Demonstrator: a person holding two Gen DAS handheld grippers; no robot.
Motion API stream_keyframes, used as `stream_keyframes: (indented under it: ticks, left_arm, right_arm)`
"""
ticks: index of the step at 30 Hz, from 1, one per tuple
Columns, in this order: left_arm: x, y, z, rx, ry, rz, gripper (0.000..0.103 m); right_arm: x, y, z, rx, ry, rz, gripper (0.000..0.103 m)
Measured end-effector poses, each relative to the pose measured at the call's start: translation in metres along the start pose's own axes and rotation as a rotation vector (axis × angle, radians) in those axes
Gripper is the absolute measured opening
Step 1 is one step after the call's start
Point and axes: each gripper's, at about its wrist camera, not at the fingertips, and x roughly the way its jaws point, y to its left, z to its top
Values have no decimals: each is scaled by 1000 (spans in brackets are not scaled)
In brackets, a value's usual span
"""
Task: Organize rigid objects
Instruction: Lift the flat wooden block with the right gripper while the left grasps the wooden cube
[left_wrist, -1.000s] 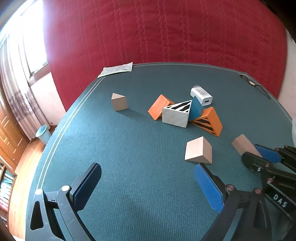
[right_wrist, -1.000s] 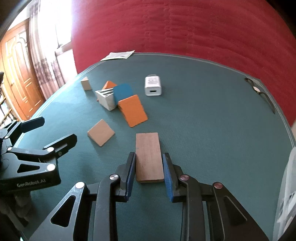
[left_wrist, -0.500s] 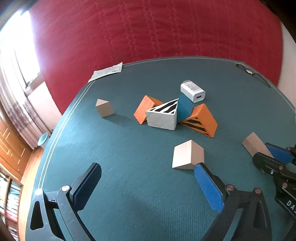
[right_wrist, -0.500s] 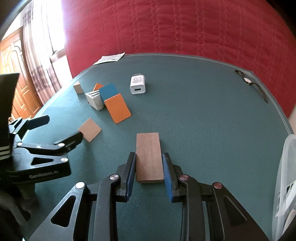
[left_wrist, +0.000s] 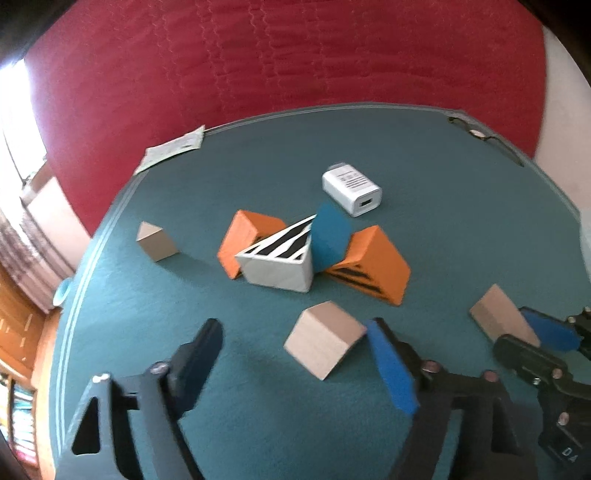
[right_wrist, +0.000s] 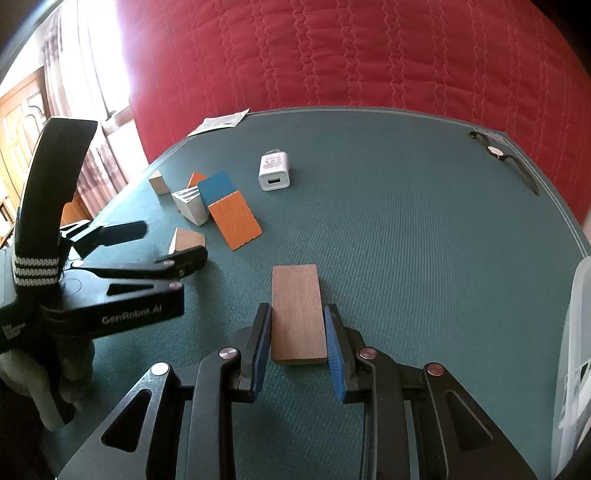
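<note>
My right gripper (right_wrist: 297, 325) is shut on a flat brown wooden plank (right_wrist: 298, 310), held just above the green table (right_wrist: 406, 240); it also shows in the left wrist view (left_wrist: 498, 321). My left gripper (left_wrist: 295, 343) is open, its right finger beside a pale wooden block (left_wrist: 323, 343), seen too in the right wrist view (right_wrist: 186, 240). Beyond lie a heap of orange wedges (left_wrist: 373, 264), a white striped wedge (left_wrist: 277, 262) and a blue block (left_wrist: 328, 236), a small pale block (left_wrist: 155, 242) and a white charger (left_wrist: 351, 188).
A paper slip (left_wrist: 171, 149) lies at the table's far left edge. A watch (right_wrist: 502, 158) lies at the far right edge. A clear plastic bin (right_wrist: 576, 350) stands at the right. A red quilted wall (right_wrist: 351, 55) backs the table.
My left gripper has moved forward toward the pale block, which now sits beside its right finger. My right gripper keeps hold of the plank and has barely moved.
</note>
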Motion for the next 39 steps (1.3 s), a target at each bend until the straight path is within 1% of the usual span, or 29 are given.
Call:
stream_keyframes:
  ticks: [1,2,4,6,8,14,21,29,34,39]
  left_arm:
    - [0,-1,0,2,-5,-30,64]
    - [-1,-2,-1,3,-8,-46,61]
    - [-2,-4,-2,11,-18,-73,49]
    - [-4,-7,-4,23,-26,-90,44]
    - [-5,-8,-5,28,-31,-85,44]
    - [-6,1,-8,10,-37,-114,43]
    - [-10,1,-11,-1,-68,-106,43]
    - [-12,7,-10,-49,-80,-82,43]
    - [-15,10,-11,-66,-97,-61,43]
    - [-17,10,-14,-75,-100,-50,43]
  right_arm:
    - [0,0,0,1,0,1,29]
    - [0,0,0,2,0,2,29]
    - [0,0,0,2,0,3,29]
    - [0,0,0,1,0,2,29]
    - [0,0,0,2,0,3,29]
    - [0,0,0,1,1,3,29]
    - [0,1,0,-13,4,-11,30]
    - [0,5,0,-35,2,-41,29]
    - [-7,-3,-2,14,-19,-41,29]
    - [-24,-10,-4,81,-52,-42,29]
